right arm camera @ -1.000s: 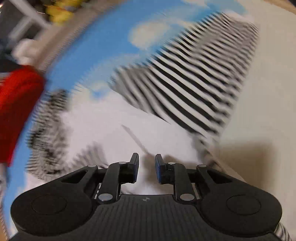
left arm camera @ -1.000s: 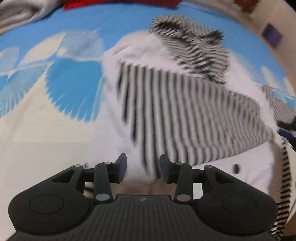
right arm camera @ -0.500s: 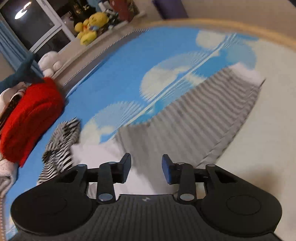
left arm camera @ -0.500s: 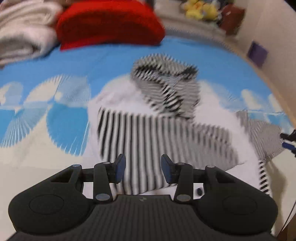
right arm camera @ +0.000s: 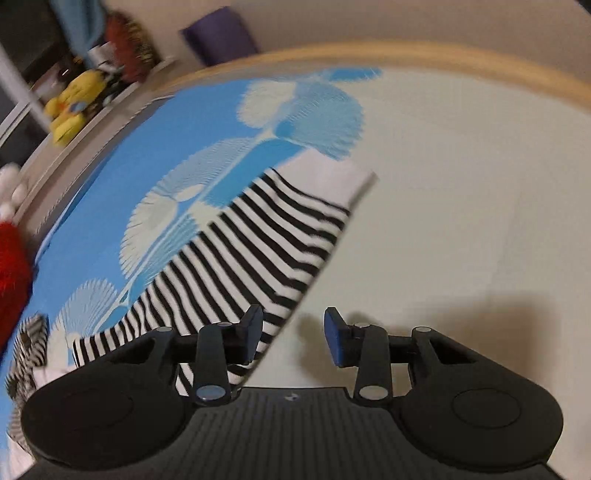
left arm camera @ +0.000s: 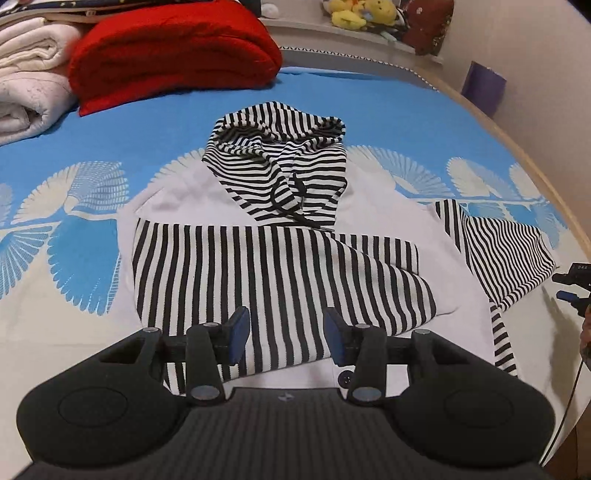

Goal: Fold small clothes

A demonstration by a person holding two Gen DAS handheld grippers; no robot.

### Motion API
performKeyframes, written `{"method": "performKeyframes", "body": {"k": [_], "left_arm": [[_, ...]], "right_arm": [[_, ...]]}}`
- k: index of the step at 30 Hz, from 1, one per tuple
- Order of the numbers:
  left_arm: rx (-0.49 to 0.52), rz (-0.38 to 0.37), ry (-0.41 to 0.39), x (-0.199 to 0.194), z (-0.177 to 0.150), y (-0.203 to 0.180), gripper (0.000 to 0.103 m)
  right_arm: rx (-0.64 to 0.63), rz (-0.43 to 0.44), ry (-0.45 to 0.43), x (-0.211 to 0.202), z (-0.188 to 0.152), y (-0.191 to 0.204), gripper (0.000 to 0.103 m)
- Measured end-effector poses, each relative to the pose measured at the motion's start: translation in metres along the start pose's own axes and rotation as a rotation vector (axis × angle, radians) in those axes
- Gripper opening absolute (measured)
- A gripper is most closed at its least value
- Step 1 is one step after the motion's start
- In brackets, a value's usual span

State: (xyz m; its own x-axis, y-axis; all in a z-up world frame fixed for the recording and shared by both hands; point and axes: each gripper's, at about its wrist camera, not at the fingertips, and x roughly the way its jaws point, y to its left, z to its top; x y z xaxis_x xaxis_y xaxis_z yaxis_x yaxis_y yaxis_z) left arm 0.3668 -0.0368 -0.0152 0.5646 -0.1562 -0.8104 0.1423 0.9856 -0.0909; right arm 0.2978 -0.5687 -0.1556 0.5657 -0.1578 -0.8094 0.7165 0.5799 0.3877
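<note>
A small white hoodie (left arm camera: 384, 206) with a black-and-white striped hood (left arm camera: 280, 166) lies flat on the bed. One striped sleeve (left arm camera: 273, 280) is folded across its chest. The other striped sleeve (left arm camera: 498, 251) stretches out to the right. My left gripper (left arm camera: 284, 332) is open and empty, hovering over the folded sleeve near the hem. My right gripper (right arm camera: 293, 332) is open and empty, just above the bed beside the outstretched sleeve (right arm camera: 258, 251), whose white cuff (right arm camera: 332, 181) points away from me.
The bed has a blue and cream bedspread (left arm camera: 74, 258). A folded red blanket (left arm camera: 173, 51) and white bedding (left arm camera: 29, 85) lie at the far left. Stuffed toys (left arm camera: 358, 14) sit on a shelf behind. The wooden bed edge (right arm camera: 443, 59) curves past the sleeve.
Both grippers have opened wider and pulled back from the hoodie. The right gripper has swung towards the outstretched sleeve. The folded sleeve stays across the chest.
</note>
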Motion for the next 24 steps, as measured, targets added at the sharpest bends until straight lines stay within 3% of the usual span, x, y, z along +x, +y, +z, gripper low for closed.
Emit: {"method": "performKeyframes", "body": {"k": [12,17,19,20,24], "left_arm": [[-0.023,0.019,0.035,0.012,-0.001,0.013,0.05],[-0.028,0.031,0.045,0.015,-0.003,0.019,0.05],[-0.033,0.034,0.052,0.016,-0.003,0.021,0.05],[-0.035,0.033,0.053,0.016,-0.003,0.022,0.05],[-0.04,0.032,0.049,0.014,-0.003,0.026,0.05]], "right_arm": [[0.206,0.072,-0.058,0.037,0.02,-0.036,0.039],[0.183,0.074,-0.096,0.046,0.025,-0.033,0.039],[0.17,0.062,-0.112,0.048,0.024,-0.03,0.026],[0.163,0.05,-0.111,0.049,0.024,-0.028,0.014],[0.166,0.037,-0.111,0.053,0.023,-0.027,0.006]]}}
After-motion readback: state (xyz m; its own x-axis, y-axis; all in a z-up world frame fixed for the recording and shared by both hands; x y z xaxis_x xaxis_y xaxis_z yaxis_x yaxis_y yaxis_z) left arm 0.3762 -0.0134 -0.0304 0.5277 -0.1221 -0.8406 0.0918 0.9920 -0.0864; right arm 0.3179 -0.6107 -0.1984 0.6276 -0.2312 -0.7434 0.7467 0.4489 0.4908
